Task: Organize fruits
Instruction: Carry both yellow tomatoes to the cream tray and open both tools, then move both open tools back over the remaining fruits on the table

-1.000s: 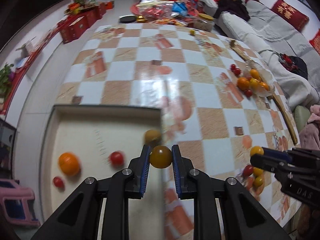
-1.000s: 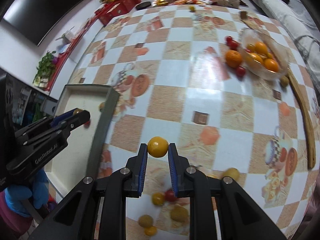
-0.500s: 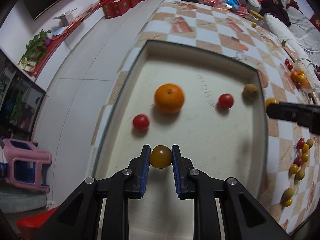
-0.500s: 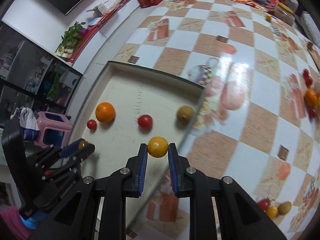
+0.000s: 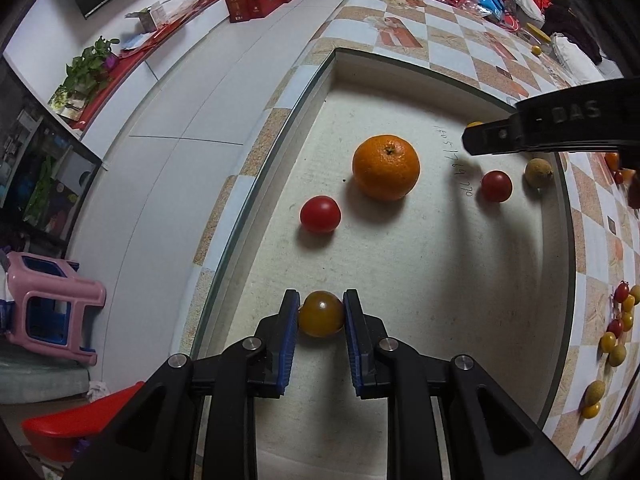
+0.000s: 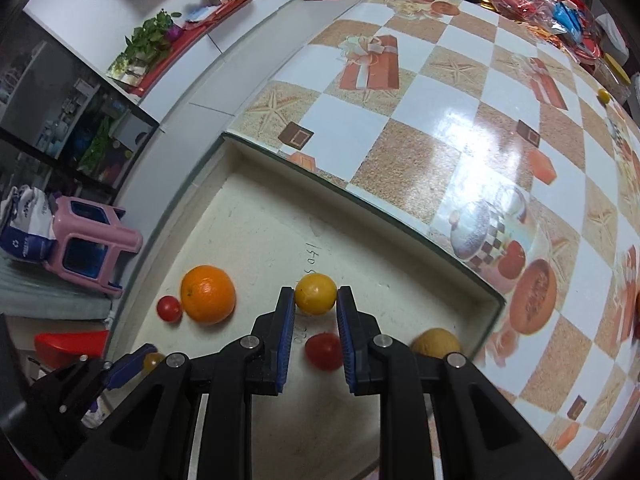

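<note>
Left gripper (image 5: 321,316): fingers pinching amber tomato (image 5: 321,319) | right gripper (image 6: 316,300): fingers pinching yellow tomato (image 6: 315,293) | both over tray (image 5: 420,272) beside orange (image 5: 386,166) | I lower close, release gently, avoid rolling.

1. The right gripper (image 6: 316,306) points down over the cream tray (image 6: 256,236), its blue pads pressed on a yellow tomato (image 6: 315,293).
2. In the tray lie an orange (image 6: 207,294), a small red tomato (image 6: 169,309) touching its left side, a second red tomato (image 6: 323,351) below the held fruit, and a tan round fruit (image 6: 435,343) near the tray's right corner (partly hidden by the gripper's arm).
3. The left gripper (image 6: 150,360) enters at lower left, gripping a small amber fruit (image 6: 153,361).
4. The tray sits on a checkered tablecloth (image 6: 432,120).
5. A pink stool (image 6: 86,244) stands on the floor, left.
</note>
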{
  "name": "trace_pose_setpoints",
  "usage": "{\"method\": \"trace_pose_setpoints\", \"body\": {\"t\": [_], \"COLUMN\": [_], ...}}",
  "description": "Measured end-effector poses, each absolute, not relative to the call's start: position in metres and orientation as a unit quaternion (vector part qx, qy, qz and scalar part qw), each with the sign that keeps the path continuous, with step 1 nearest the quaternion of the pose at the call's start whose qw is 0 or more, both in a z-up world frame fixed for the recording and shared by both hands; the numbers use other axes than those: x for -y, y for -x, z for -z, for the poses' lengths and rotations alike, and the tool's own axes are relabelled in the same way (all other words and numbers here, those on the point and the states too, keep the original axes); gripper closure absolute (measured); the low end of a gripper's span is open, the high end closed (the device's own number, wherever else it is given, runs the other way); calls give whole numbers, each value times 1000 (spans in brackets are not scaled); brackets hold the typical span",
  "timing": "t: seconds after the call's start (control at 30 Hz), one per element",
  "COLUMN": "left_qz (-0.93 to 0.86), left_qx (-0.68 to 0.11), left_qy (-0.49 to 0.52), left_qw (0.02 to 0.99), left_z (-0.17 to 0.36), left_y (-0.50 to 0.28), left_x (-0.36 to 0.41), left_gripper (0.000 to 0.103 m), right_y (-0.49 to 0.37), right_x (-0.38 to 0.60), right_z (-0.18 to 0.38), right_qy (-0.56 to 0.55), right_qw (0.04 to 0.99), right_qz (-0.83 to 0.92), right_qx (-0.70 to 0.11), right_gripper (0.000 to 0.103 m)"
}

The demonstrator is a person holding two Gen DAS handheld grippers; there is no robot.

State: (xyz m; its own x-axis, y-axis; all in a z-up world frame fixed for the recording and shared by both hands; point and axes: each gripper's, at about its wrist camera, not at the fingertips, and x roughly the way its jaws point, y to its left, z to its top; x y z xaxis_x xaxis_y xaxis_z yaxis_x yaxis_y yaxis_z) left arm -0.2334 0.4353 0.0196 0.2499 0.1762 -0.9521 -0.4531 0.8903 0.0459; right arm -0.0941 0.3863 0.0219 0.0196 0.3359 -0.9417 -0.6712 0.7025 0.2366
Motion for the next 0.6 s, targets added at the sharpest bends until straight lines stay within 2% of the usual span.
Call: {"method": "trace_pose_setpoints", "body": {"t": [0.13,0.17,0.2,0.23,0.27,0.3,0.4,0.47,0.6], "left_qz": [-205,-208,-211,-215,-216,-213,-210,-206,-195], "left_qx": [-583,-586,-586,-584,-577,-574,-584,-589,-592], "left_qy": [116,115,114,114,115,115,101,100,89], "left_qw": [778,775,774,775,779,782,778,775,777], "left_z": [-20,-19,-20,-21,-23,-24,-23,-23,-29], "left_y": [232,231,232,233,234,235,233,232,230], "left_x": [-434,-434,-435,-436,-436,-436,-432,-430,-421], "left_gripper": [78,68,43,30,25,25,25,25,25], "right_y": [93,94,94,94,95,94,93,91,87], "right_x": [-393,-395,-396,-397,-398,-398,-395,-387,-362], "right_z": [-10,-11,-11,-11,-12,-12,-21,-29,-47], "right_qy": [156,157,157,155,156,163,146,128,92], "right_qw": [691,692,690,687,686,689,698,704,723], "right_qz": [-354,-356,-361,-365,-367,-362,-366,-366,-353], "right_qx": [-611,-608,-608,-608,-608,-606,-598,-595,-587], "right_gripper": [79,76,68,63,46,32,30,22,20]}}
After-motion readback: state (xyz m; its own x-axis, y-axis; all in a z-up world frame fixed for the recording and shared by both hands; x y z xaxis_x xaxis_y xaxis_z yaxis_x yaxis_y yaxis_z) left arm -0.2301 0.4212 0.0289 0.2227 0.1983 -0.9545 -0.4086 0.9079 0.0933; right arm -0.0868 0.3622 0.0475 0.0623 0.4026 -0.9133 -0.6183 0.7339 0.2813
